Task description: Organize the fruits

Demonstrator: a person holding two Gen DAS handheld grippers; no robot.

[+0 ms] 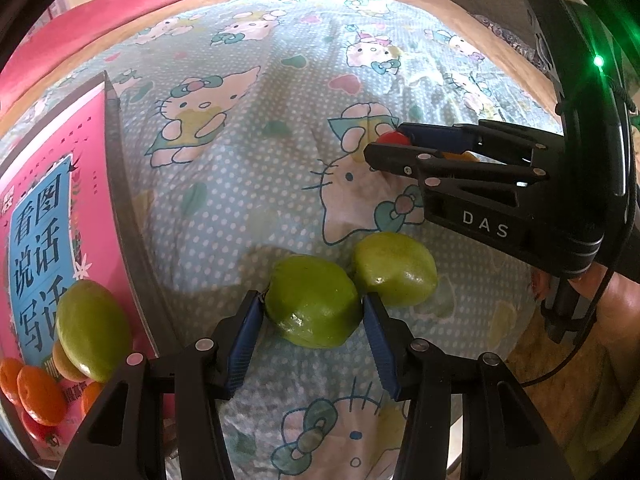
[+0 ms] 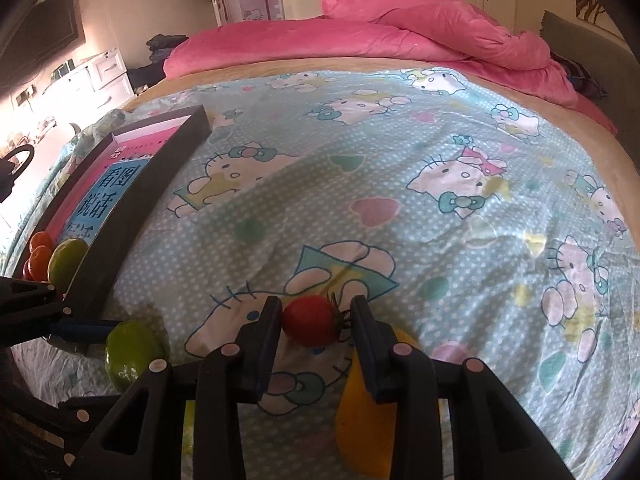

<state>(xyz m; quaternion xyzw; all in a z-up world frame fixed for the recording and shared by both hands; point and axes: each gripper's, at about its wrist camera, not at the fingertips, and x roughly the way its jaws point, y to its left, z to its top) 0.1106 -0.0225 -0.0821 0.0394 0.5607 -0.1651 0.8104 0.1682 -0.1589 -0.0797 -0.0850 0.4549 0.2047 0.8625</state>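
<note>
My left gripper (image 1: 313, 308) points down at the bed, its blue pads pressed on both sides of a green fruit (image 1: 314, 300) that lies on the sheet. A second green fruit (image 1: 394, 268) touches it on the right. My right gripper (image 2: 314, 312) is shut on a small red tomato (image 2: 311, 320) just above the sheet; the left wrist view shows that gripper (image 1: 384, 144) and the tomato (image 1: 394, 138) from the side. A yellow fruit (image 2: 366, 420) lies under its right finger. The held green fruit (image 2: 132, 348) also shows at the lower left.
A dark-rimmed tray (image 1: 116, 160) lined with a pink book stands at the left, holding a green fruit (image 1: 92, 328), oranges (image 1: 38, 394) and a red tomato (image 1: 40, 434). The cartoon-cat sheet (image 2: 360, 184) spreads ahead; a pink quilt (image 2: 420, 28) is heaped at the back.
</note>
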